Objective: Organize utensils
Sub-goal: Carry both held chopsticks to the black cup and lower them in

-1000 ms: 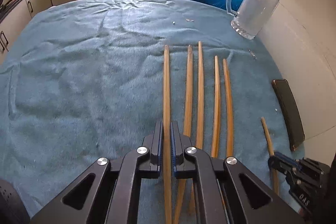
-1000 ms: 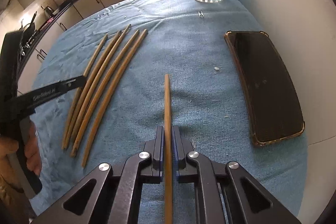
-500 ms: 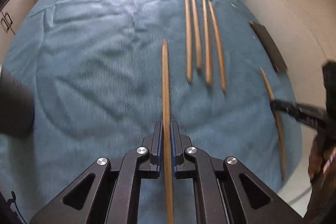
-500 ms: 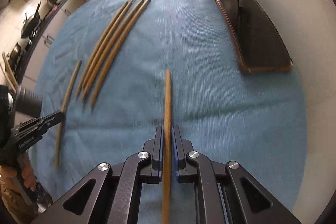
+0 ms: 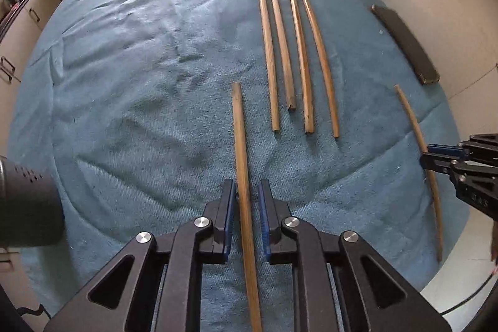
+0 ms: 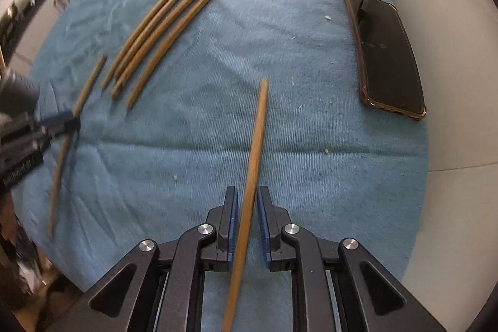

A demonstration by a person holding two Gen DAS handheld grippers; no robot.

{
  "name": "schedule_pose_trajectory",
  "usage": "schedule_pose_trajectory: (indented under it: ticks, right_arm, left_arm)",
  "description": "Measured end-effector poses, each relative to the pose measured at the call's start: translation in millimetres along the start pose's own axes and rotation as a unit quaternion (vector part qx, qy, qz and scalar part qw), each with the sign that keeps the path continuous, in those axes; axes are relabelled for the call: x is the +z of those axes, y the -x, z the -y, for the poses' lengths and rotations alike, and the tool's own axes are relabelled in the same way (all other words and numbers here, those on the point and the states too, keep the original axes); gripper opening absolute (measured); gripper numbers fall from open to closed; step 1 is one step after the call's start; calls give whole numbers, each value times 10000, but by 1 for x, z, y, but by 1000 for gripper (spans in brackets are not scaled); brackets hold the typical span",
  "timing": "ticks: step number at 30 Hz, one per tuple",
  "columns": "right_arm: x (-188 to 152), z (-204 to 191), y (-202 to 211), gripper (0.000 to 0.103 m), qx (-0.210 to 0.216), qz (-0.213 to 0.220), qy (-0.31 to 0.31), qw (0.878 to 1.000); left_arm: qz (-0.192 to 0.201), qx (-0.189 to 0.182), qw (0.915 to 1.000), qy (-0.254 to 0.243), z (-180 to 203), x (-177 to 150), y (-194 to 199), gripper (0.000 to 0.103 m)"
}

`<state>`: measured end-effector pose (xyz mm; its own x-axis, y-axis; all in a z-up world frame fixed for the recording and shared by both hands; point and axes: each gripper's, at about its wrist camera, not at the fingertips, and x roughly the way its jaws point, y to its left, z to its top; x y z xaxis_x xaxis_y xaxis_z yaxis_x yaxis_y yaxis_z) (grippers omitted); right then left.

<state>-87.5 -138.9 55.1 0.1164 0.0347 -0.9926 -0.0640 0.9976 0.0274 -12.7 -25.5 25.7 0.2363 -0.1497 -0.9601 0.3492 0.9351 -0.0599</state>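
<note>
Fingers (image 5: 228,217) of our left gripper (image 5: 246,217) and right gripper (image 6: 247,223) stand slightly spread around thin wooden chopsticks (image 5: 241,151); we squeeze firmly before lifting them off the blue towel (image 5: 124,83).

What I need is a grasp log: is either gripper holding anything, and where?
Left gripper: one chopstick runs between the jaws near mid-length, with gaps on both sides, so it is unclamped. Right gripper: another chopstick sits likewise; its grip cannot be told.

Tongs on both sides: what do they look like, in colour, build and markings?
Both the left tongs and right tongs are matte black, with triangular cut-out linkages, round silver pivot bolts and blue ribbed pads on the inner finger faces. White lettering, too blurred to read, marks each one's side when seen from the other camera.
</note>
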Motion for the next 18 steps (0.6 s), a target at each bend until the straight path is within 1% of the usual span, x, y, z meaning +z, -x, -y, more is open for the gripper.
schedule_pose_trajectory:
  ticks: [3,4,5,7,9,10,11,12,13,14,15,16,18]
  right_arm:
    - [6,-9,-3,14,-206,-259,258,9991]
    - [8,-11,-5,14,-247,-339,301,9987]
    - [12,-12,-6,14,-265,-417,305,9983]
    - [20,-14,-9,13,-271,-510,306,9979]
    - [24,-16,-10,9,-259,-464,293,9982]
    - [26,-20,-11,9,-272,-400,303,9984]
    - [25,-24,-11,8,-320,-301,334,9985]
    - [23,-28,-10,8,-388,-151,389,9984]
    - [20,-30,-8,8,-401,-17,420,9983]
    - [19,-35,-7,8,-366,75,427,9984]
    - [16,-37,-5,8,-277,226,405,9985]
    - [12,-38,-3,8,-205,320,356,9986]
    - [2,-40,3,8,-17,532,202,9984]
  left_arm:
    - [-145,92,9998,-123,4,6,-3,14]
    - [-195,79,9997,-135,4,8,-3,17]
    - [-230,18,9996,-131,4,10,-4,24]
    - [-260,-208,9994,-40,3,14,-4,31]
    - [-174,-253,9995,-3,2,13,-3,31]
    - [-69,-225,9997,7,0,11,-2,22]
    - [35,-153,9999,12,-2,8,-1,7]
    - [92,-193,9998,30,-5,4,1,7]
    - [199,-343,9991,122,-9,-2,3,7]
    - [244,-383,9988,169,-11,-6,5,7]
    - [317,-384,9986,205,-13,-12,8,7]
    - [470,-384,9979,229,-14,-20,13,7]
    - [675,-495,9961,288,-15,-32,23,7]
